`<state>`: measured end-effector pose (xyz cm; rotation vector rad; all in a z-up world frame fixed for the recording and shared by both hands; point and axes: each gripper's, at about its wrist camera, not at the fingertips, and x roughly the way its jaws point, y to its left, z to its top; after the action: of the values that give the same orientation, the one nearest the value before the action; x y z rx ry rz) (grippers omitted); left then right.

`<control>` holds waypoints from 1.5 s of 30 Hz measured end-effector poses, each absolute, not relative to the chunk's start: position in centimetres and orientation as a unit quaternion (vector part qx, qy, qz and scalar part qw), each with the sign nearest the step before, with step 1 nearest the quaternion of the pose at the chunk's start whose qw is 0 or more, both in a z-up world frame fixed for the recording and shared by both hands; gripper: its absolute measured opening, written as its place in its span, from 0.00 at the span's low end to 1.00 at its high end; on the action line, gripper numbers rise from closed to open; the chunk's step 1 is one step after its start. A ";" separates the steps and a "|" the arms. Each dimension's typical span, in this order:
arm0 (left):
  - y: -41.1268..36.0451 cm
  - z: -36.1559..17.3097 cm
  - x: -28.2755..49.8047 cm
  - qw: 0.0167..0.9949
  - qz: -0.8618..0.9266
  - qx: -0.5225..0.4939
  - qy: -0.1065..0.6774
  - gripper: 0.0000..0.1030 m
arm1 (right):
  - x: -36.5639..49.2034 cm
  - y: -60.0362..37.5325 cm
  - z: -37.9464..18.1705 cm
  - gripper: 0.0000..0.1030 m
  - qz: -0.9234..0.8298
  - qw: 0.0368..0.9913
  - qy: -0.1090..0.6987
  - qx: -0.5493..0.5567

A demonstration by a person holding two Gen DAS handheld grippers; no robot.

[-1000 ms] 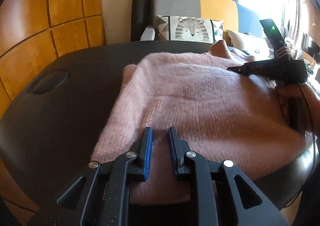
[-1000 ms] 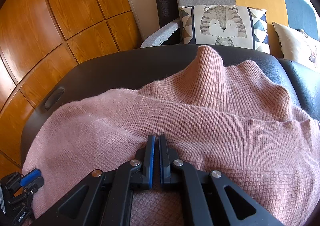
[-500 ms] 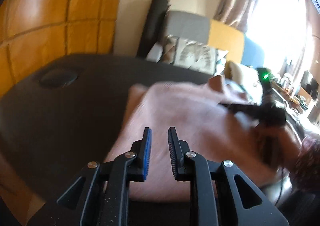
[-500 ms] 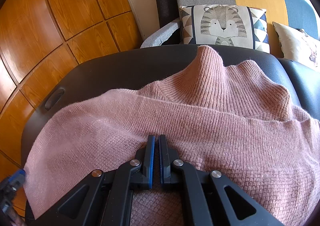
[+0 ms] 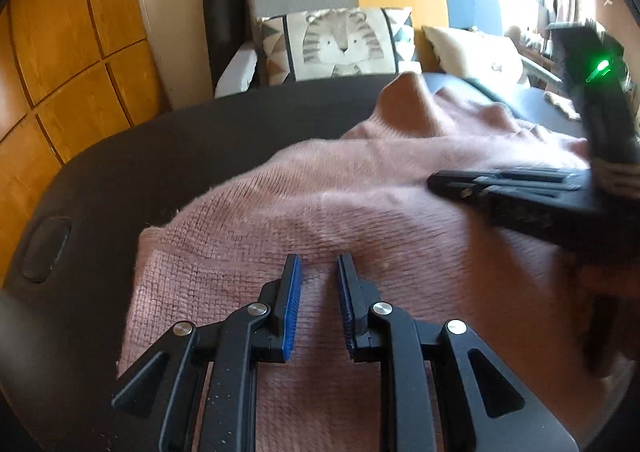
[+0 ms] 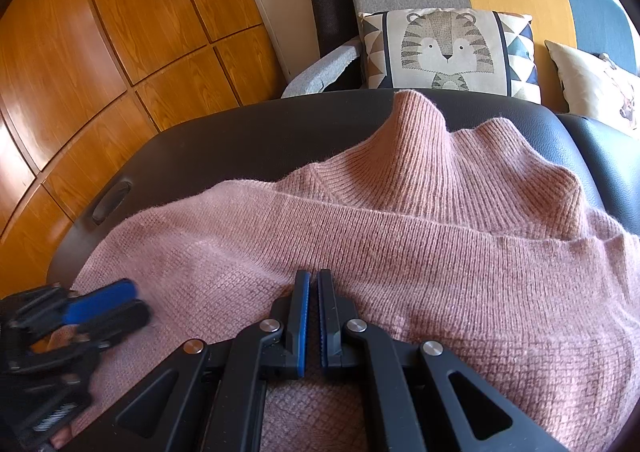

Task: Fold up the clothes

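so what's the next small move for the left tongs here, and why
Probably lower the left tongs onto the near hem of the fuzzy pink knitted sweater and close them. They are open just above the fabric, gripping nothing, while the right tongs look shut on a pinch of sweater. With both edges held, the fold across the black padded table can start.

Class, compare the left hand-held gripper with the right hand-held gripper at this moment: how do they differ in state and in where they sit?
The left hand-held gripper has its jaws apart and holds nothing; the right hand-held gripper has its jaws nearly closed, pinching the pink sweater. The left is at the sweater's left end; the right is near its middle. Both have black arms and blue pads.
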<state>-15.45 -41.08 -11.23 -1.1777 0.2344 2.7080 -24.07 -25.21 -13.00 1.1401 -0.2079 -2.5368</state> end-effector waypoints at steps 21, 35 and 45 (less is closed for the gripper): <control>-49.9 -11.6 -16.5 0.016 0.914 -0.398 -0.072 0.19 | -24.1 -25.2 -12.7 0.01 -0.894 0.174 -0.075 0.405; -42.9 -6.6 -15.0 0.061 0.933 -0.351 -0.056 0.06 | -24.1 -25.1 -12.8 0.01 -0.896 0.174 -0.073 0.402; -37.3 -9.9 -19.5 0.138 0.886 -0.417 -0.147 0.06 | -24.2 -24.9 -12.8 0.01 -0.895 0.176 -0.078 0.401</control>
<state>-19.46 -37.26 -9.89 -1.2071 -0.4254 2.5624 -24.23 -24.91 -12.81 1.1356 -0.2208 -2.5353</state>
